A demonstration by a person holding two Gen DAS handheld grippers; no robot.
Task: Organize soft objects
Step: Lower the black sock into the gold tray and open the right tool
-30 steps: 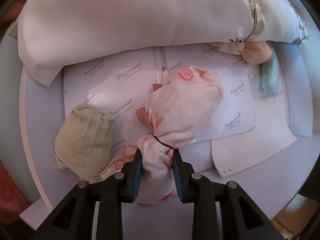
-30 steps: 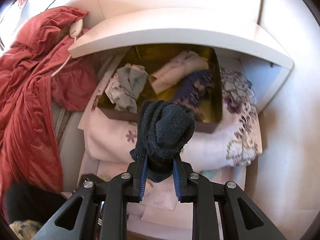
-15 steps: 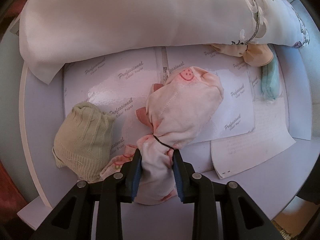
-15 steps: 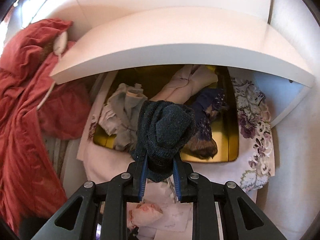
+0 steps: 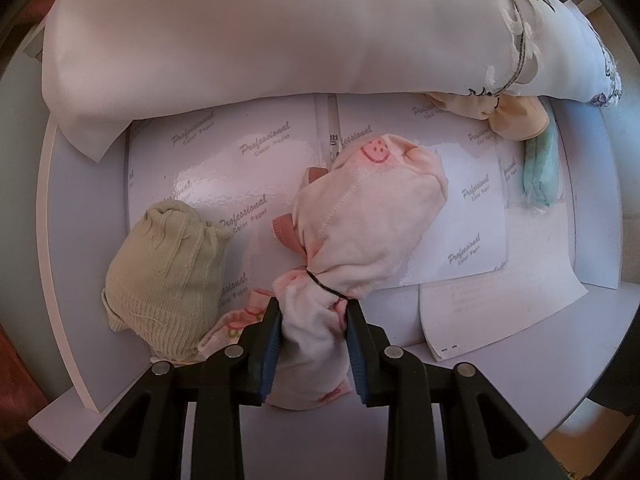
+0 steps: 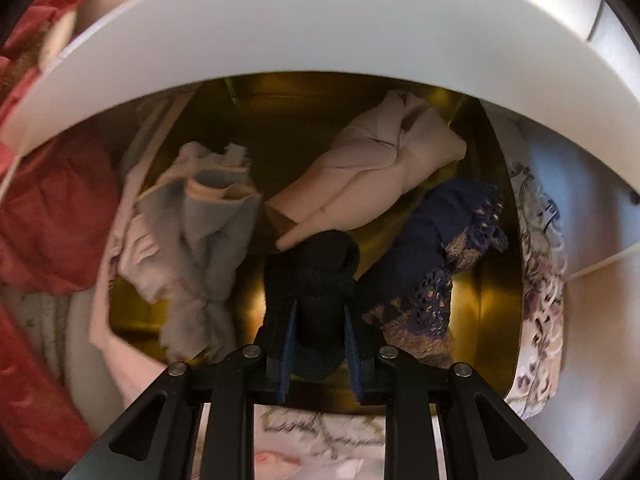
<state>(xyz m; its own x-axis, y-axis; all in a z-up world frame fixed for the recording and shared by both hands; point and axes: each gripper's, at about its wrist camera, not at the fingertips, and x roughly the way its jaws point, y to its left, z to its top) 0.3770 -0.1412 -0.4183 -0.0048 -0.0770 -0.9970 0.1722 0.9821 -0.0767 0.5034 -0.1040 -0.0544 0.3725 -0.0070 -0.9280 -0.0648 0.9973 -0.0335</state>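
Observation:
In the left wrist view my left gripper [image 5: 313, 316] is shut on the tied tail of a pale pink cloth bundle [image 5: 372, 216] with a smiley print, bound by a black band and lying on glossy paper sheets [image 5: 224, 168]. A green knitted sock bundle [image 5: 164, 276] lies just to its left. In the right wrist view my right gripper [image 6: 320, 316] is shut on a dark rolled sock [image 6: 316, 268], hanging just above the gold box [image 6: 488, 304]. The box holds a pale blue cloth [image 6: 200, 240], a beige bundle [image 6: 372, 176] and a navy lace piece [image 6: 436, 256].
A white folded sheet [image 5: 280, 36] lies across the back of the white table [image 5: 600, 320]. A peach bundle [image 5: 516, 120] and a mint cloth [image 5: 540, 172] sit at the right. A white shelf edge [image 6: 320, 36] overhangs the box; red fabric [image 6: 44, 208] lies at its left.
My right gripper has carried the dark sock forward and down to the gold box, which now fills the view. The left gripper and the pink bundle have not moved.

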